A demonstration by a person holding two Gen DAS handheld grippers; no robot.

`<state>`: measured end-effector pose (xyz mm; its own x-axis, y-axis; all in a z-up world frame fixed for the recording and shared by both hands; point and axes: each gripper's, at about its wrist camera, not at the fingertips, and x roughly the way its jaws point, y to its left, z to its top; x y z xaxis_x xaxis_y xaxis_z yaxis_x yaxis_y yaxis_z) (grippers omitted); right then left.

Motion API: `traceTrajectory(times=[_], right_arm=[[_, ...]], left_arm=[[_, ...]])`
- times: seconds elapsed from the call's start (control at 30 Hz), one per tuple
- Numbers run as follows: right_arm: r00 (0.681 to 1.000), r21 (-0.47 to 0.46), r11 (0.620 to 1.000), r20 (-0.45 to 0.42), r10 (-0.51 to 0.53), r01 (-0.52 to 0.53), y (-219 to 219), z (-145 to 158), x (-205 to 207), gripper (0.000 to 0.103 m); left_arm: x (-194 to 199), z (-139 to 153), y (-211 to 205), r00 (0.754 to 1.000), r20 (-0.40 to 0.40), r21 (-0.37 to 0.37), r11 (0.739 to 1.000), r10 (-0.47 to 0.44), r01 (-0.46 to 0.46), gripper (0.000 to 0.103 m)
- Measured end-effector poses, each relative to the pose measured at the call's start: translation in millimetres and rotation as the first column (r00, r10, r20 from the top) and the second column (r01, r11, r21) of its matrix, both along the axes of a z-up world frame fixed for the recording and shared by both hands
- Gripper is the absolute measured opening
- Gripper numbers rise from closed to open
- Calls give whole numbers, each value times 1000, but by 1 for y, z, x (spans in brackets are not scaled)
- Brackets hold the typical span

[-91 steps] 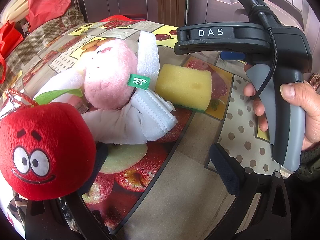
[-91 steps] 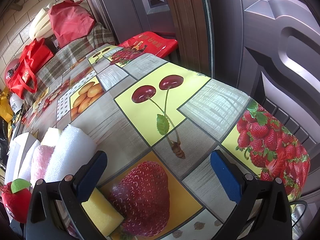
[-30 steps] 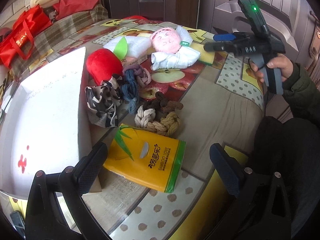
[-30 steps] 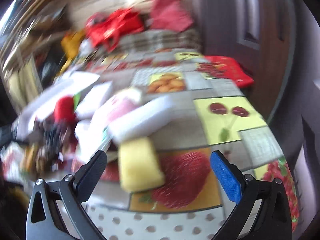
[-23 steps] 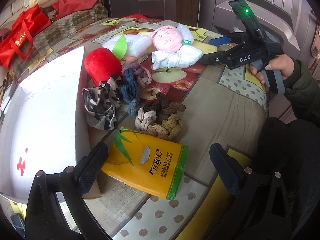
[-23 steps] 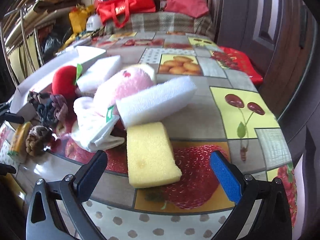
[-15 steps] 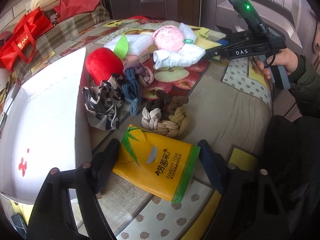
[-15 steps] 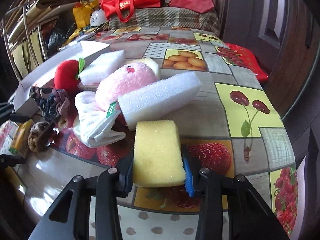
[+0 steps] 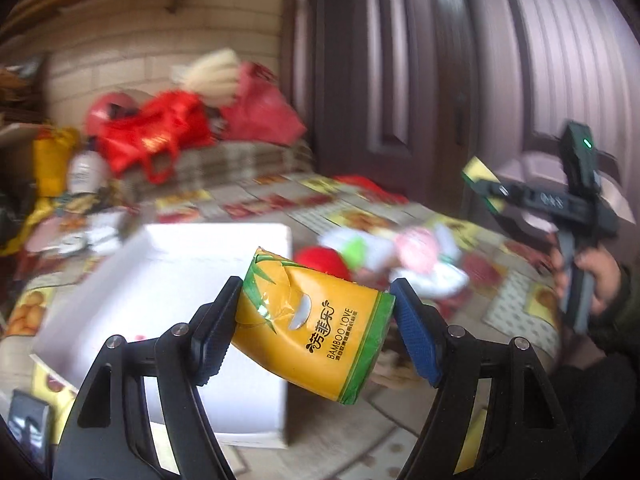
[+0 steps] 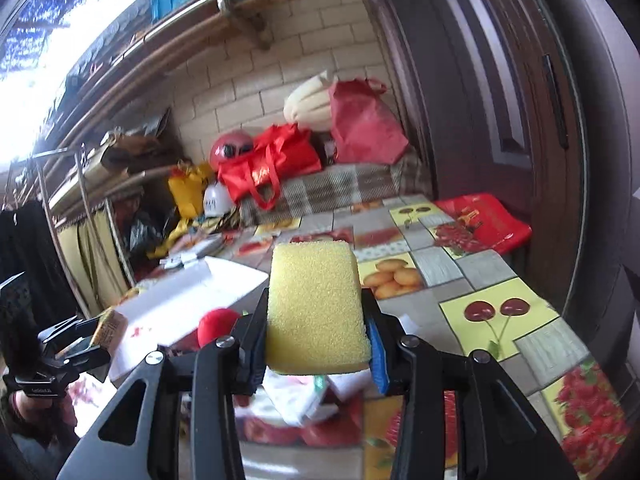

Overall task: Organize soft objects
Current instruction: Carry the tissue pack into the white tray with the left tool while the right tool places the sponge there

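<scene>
1. The worktop, covered by a fruit-print cloth, is seen across the centre and right of the right wrist view.

2. A white box, open at the top, is shown at centre left of the left wrist view, just behind the raised packet; it is judged the likely place for the soft things.

3. The tissue packet, orange-yellow with green ends, is held tilted at lower centre of the left wrist view, lifted clear of the worktop. It is pinched across its width by the left tool, whose pads are set about halfway apart and pressed into its sides. The film is creased at the upper left, so it is judged light, yielding and somewhat slippery; a hold across the middle is judged safest. "BAMBOO LOVE" and Chinese characters are printed on its face.

4. The yellow sponge is held upright at the centre of the right wrist view, above the worktop, squeezed between the narrowly set pads of the right tool. It is judged very light, springy and easily gripped by its long sides.

5. The red plush apple and the blurred pink and white plush toy are left on the worktop.

6. Lettering on the right tool's body is too blurred to be read.
</scene>
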<state>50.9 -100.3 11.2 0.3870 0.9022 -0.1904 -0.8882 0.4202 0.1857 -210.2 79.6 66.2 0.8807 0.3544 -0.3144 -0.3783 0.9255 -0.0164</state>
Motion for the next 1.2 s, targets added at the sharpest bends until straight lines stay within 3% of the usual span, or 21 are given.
traceTrajectory(times=[0.13,0.2,0.33,0.77,1.07,1.2], right_arm=[[999,7,999,-4,-45,45,21,-17,-7,41],[998,-23,998,17,-58,58,29,-21,-11,41],[995,8,998,79,-65,64,27,-17,-25,42],[984,-40,996,153,88,-83,70,-18,-69,42],[966,-84,975,142,216,-206,107,-21,-97,42],[955,-113,960,123,268,-255,127,-24,-109,42]], left_arm=[[-12,2,10,992,48,12,993,118,-119,75],[-15,2,11,989,56,23,990,135,-136,75],[-17,0,11,988,41,39,988,149,-150,75],[-27,-4,35,965,37,24,965,260,-261,75],[-32,-9,70,934,35,-7,935,355,-355,75],[-23,-18,93,927,-20,-48,925,375,-376,75]])
